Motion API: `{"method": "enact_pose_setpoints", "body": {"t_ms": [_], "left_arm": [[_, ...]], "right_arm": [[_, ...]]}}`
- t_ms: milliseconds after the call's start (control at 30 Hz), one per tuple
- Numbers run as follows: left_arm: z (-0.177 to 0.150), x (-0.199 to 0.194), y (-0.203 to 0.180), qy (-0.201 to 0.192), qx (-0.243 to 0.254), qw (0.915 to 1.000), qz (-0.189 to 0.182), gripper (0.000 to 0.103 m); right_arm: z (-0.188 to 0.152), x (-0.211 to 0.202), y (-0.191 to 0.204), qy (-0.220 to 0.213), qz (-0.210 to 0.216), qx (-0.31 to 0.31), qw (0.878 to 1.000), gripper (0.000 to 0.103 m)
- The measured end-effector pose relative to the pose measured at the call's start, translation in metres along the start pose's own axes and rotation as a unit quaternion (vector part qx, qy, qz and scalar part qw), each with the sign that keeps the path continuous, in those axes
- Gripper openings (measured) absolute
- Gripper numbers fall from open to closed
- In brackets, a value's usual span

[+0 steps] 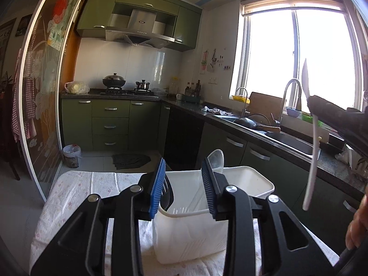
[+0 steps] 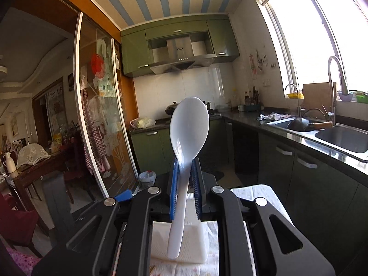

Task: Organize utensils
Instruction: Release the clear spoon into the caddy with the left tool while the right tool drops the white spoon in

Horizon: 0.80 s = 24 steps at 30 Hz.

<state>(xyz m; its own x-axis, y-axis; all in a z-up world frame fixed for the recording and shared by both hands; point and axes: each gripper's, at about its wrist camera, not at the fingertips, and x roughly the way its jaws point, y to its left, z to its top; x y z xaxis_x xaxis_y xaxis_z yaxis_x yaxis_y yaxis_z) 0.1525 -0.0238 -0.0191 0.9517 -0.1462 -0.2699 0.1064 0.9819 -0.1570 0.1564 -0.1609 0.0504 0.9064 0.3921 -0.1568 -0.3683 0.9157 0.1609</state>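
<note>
Up close, the right gripper point(image 2: 185, 189) has its fingers clamped on the neck of a white rice spoon point(image 2: 187, 142), bowl up, handle hanging below. The left gripper point(image 1: 184, 185) fingers stand parted, pressing nothing; between and just beyond them sits a white utensil caddy point(image 1: 191, 227) holding a black slotted spatula point(image 1: 166, 192) and a clear spoon point(image 1: 216, 158), on the floral-clothed counter point(image 1: 76, 191).

Daylight floods through the blown-out window point(image 1: 296, 64) (heavy glare), leaving cabinets dim and fisheye edges bent.
</note>
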Motion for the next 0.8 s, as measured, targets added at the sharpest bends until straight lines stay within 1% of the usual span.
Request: {"method": "enact_pose_setpoints", "body": {"t_ms": [33,100,200,300,400,533,600,700,733,767,800], "left_arm": [[0.000,-0.006,0.004,0.000,-0.006,1.0000,-0.001,0.031],[0.000,-0.018,0.012,0.006,-0.016,0.9998,-0.005,0.031],[-0.001,-0.035,0.023,0.014,-0.027,0.9995,-0.006,0.032],[-0.002,-0.049,0.032,0.024,-0.037,0.9990,-0.007,0.032],[-0.005,-0.059,0.040,0.030,-0.045,0.9985,-0.006,0.035],[-0.007,-0.063,0.046,0.045,-0.060,0.9971,-0.010,0.036],[-0.007,-0.063,0.047,0.052,-0.066,0.9964,-0.013,0.036],[-0.007,-0.064,0.042,0.056,-0.062,0.9964,-0.013,0.036],[-0.008,-0.065,0.040,0.058,-0.059,0.9965,-0.013,0.036],[-0.007,-0.064,0.038,0.061,-0.056,0.9965,-0.013,0.036],[-0.007,-0.063,0.036,0.067,-0.053,0.9962,-0.013,0.039]], "right_arm": [[0.003,0.010,0.003,-0.009,-0.006,-0.007,1.000,0.013],[0.006,0.034,0.008,-0.012,-0.016,-0.019,1.000,0.013],[0.002,0.066,0.009,-0.007,-0.032,-0.031,0.999,0.013],[-0.010,0.087,0.005,0.006,-0.040,-0.032,0.999,0.013],[-0.026,0.089,0.002,0.013,-0.041,-0.032,0.999,0.013],[-0.049,0.084,0.006,0.018,-0.043,-0.051,0.998,0.014],[-0.059,0.081,0.008,0.018,-0.046,-0.060,0.997,0.014],[-0.071,0.077,0.008,0.028,-0.048,-0.064,0.996,0.014],[-0.074,0.078,0.007,0.036,-0.046,-0.063,0.996,0.018],[-0.077,0.074,0.006,0.042,-0.044,-0.062,0.996,0.026],[-0.081,0.069,0.005,0.043,-0.045,-0.061,0.996,0.029]]}}
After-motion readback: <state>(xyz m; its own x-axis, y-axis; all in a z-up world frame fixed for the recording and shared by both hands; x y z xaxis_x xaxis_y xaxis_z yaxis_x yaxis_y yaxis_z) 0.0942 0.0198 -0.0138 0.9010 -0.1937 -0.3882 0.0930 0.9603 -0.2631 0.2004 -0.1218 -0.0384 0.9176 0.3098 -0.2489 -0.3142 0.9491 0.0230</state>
